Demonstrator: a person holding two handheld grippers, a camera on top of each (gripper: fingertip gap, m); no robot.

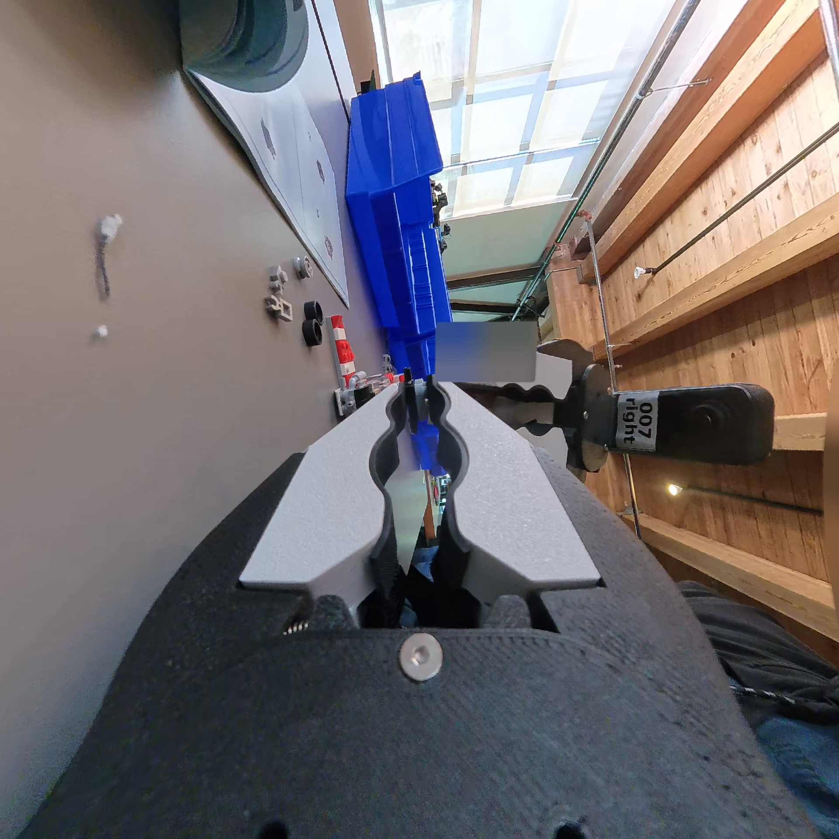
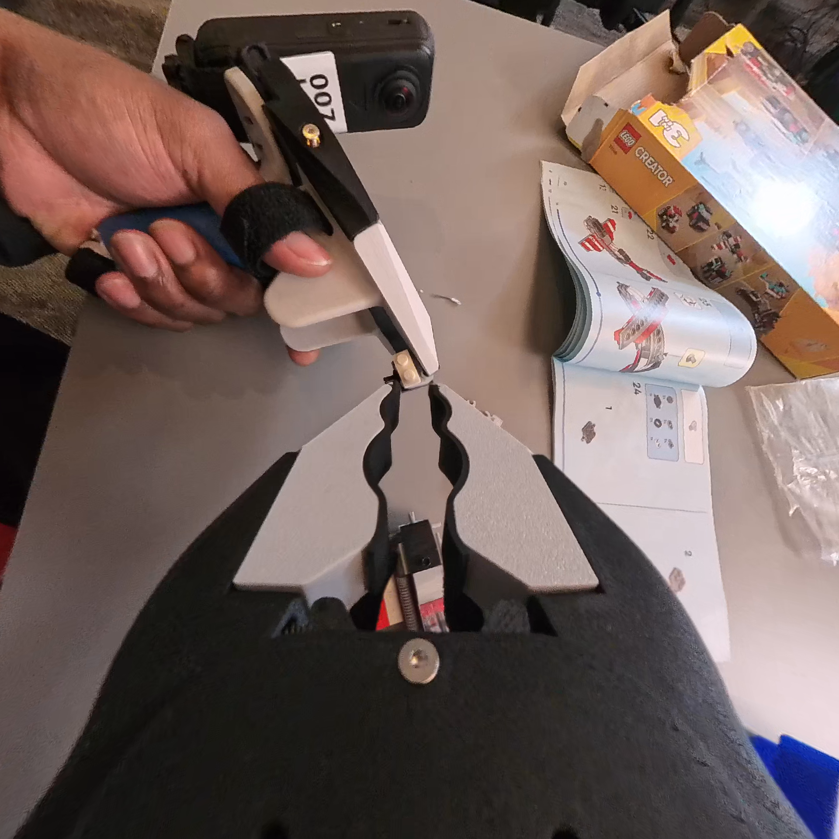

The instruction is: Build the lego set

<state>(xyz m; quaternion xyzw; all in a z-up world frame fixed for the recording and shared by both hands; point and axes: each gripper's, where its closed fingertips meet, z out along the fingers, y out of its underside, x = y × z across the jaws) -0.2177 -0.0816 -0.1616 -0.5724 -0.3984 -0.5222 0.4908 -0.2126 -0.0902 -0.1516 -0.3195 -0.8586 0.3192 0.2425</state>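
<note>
The left gripper (image 2: pixel 420 367) is clamping a small pale grey plate (image 2: pixel 407 368) at its fingertips, held above the grey table (image 2: pixel 159 431). The right gripper (image 2: pixel 414 389) is standing with its jaws parted around nothing, tips just below that plate and almost touching it.

To the right, an open instruction booklet (image 2: pixel 635 345) is lying on the table, with the yellow set box (image 2: pixel 708 181) beyond it and a clear plastic bag (image 2: pixel 799 467) at the edge. In the left wrist view, a blue bin (image 1: pixel 395 190) is standing behind a partly built red, white and grey model (image 1: pixel 347 363), two black tyres (image 1: pixel 313 322) and a few loose grey pieces (image 1: pixel 279 290).

A hand (image 2: pixel 118 190) is gripping the left gripper's handle from the left, one finger through a black strap (image 2: pixel 268 218), tool angled down and rightward.
</note>
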